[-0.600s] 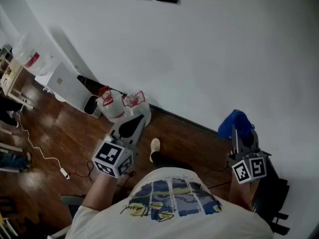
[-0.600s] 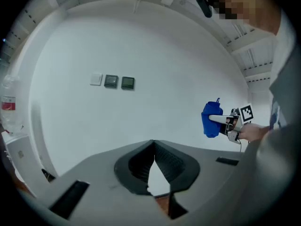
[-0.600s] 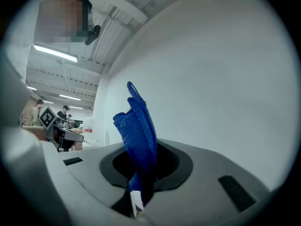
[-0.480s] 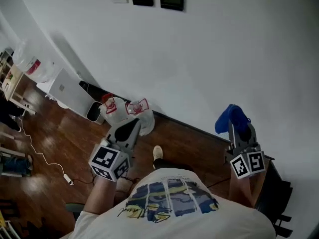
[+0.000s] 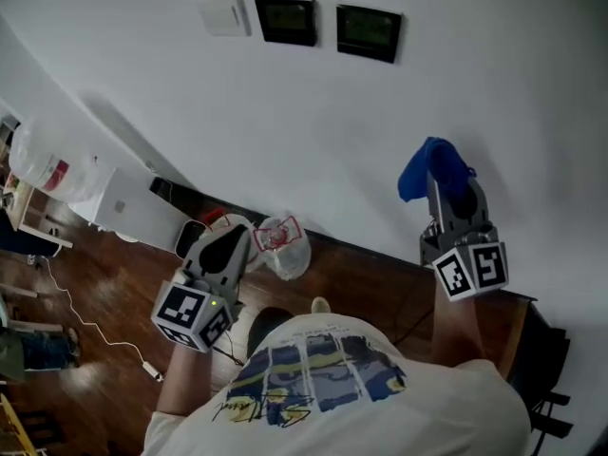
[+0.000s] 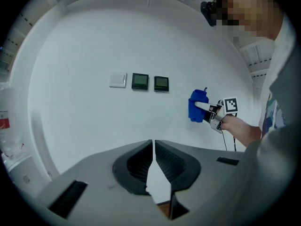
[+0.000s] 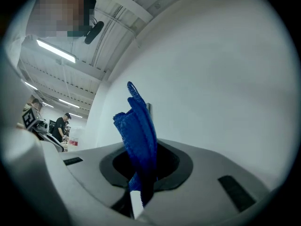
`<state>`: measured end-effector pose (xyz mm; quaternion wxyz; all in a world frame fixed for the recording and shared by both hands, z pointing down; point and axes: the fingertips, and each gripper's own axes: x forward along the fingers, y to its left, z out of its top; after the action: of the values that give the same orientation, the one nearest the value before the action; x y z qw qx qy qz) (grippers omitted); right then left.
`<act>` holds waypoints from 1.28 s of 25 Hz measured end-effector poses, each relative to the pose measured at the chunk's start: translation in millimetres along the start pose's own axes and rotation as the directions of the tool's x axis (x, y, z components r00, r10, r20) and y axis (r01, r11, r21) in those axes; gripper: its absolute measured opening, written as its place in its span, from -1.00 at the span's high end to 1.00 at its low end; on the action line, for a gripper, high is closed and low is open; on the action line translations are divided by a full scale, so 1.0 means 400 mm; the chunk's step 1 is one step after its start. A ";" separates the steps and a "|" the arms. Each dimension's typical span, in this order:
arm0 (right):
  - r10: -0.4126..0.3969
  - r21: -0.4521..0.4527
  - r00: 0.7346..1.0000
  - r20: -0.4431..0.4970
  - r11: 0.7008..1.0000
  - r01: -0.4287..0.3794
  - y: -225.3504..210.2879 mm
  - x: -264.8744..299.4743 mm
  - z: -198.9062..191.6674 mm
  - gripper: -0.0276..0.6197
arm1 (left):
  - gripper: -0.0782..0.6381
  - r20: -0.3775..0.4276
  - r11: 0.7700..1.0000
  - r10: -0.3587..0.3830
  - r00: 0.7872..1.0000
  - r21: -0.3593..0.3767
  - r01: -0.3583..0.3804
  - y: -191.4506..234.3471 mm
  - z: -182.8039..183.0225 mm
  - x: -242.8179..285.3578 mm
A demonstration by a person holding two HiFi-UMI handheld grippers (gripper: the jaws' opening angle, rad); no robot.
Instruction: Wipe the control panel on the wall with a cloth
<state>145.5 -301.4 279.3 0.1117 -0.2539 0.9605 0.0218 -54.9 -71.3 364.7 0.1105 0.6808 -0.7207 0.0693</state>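
R gripper is raised in front of the wall, its fingers clamped on a blue cloth that bunches up above the tips. Two dark panels sit side by side high on the wall, w/ a white switch just left of them. Cloth is well apart from the panels, lower and off to their right, not touching. L gripper hangs lower on the other side; fingers are together w/ only a thin slit, nothing between. Head view alone shows what's below: wood floor, plastic bags by the skirting, a white cable trailing across the boards, and the person's printed shirt. L gripper view is the only one w/ panels, switch, cloth and R gripper all in one line across the wall, roughly level, cloth a bit lower. R gripper view has no clear sight of the panels: cloth stands upright between the fingers and fills the middle, w/ a thin dark edge behind it, can't tell what. That view alone shows ceiling lights and people far off at left.
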 end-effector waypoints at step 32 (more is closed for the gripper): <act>-0.366 -0.372 0.923 0.120 0.845 0.384 0.364 0.647 0.153 0.65 | 0.73 -0.102 0.858 -0.510 0.854 0.002 0.513 0.479 -0.088 0.067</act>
<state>-132.5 -293.7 159.4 0.0826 -0.4530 0.8660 0.1950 -244.6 -76.0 415.3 0.1501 0.8452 -0.5064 0.0812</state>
